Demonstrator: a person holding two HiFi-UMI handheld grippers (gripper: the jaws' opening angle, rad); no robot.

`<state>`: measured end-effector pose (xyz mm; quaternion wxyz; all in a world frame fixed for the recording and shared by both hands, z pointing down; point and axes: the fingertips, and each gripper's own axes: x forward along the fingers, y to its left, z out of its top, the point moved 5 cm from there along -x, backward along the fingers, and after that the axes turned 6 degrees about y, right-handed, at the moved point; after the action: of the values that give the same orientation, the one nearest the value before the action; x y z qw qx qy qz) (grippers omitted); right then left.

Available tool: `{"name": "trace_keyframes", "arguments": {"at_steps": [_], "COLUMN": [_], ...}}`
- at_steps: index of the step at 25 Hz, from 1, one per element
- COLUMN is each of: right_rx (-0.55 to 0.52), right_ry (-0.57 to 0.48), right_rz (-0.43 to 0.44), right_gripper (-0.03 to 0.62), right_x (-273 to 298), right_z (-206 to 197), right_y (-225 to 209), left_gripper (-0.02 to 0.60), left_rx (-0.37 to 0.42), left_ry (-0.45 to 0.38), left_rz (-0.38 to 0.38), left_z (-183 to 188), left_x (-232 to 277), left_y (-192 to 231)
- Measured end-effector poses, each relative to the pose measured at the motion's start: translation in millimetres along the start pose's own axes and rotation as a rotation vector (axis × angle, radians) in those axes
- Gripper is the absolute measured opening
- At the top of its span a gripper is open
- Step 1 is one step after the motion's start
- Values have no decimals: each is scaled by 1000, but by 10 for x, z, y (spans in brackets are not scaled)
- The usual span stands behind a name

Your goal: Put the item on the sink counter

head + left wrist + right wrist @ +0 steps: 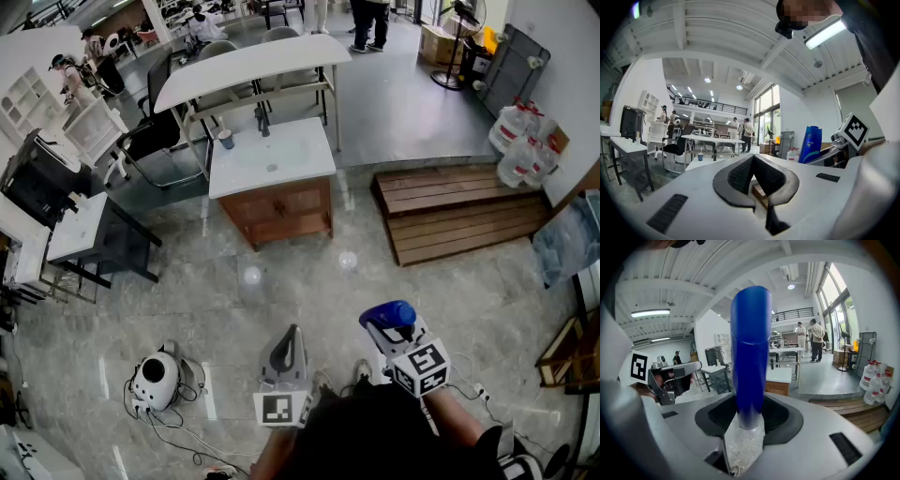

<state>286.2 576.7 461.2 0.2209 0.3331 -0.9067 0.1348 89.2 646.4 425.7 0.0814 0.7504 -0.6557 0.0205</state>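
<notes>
Clamping blue bottle [750,348], R gripper [749,414], cup [226,139] on sink counter [286,161]

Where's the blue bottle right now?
The blue bottle is clamped in the right gripper, low in the head view just right of the left gripper, over the floor and well short of the sink counter ahead.

Left tool [287,349] and right tool [394,330] are grey, dark-padded (marker cubes [424,366] white, black-printed).
</notes>
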Motion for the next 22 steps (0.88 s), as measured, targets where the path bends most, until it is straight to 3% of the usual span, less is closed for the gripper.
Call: {"name": "trace_keyframes", "arguments": {"at_steps": [22], "right_rx": [23], "right_ry": [1], "right_rz": [23], "right_gripper": [164], "right_x": [22], "right_z": [27], "right_y": [-349], "left_gripper": [15], "left_rx": [31], "left_ry": [1], "left_rz": [-9], "left_z": [29], "left_x": [326], "left_y": [-218]}}
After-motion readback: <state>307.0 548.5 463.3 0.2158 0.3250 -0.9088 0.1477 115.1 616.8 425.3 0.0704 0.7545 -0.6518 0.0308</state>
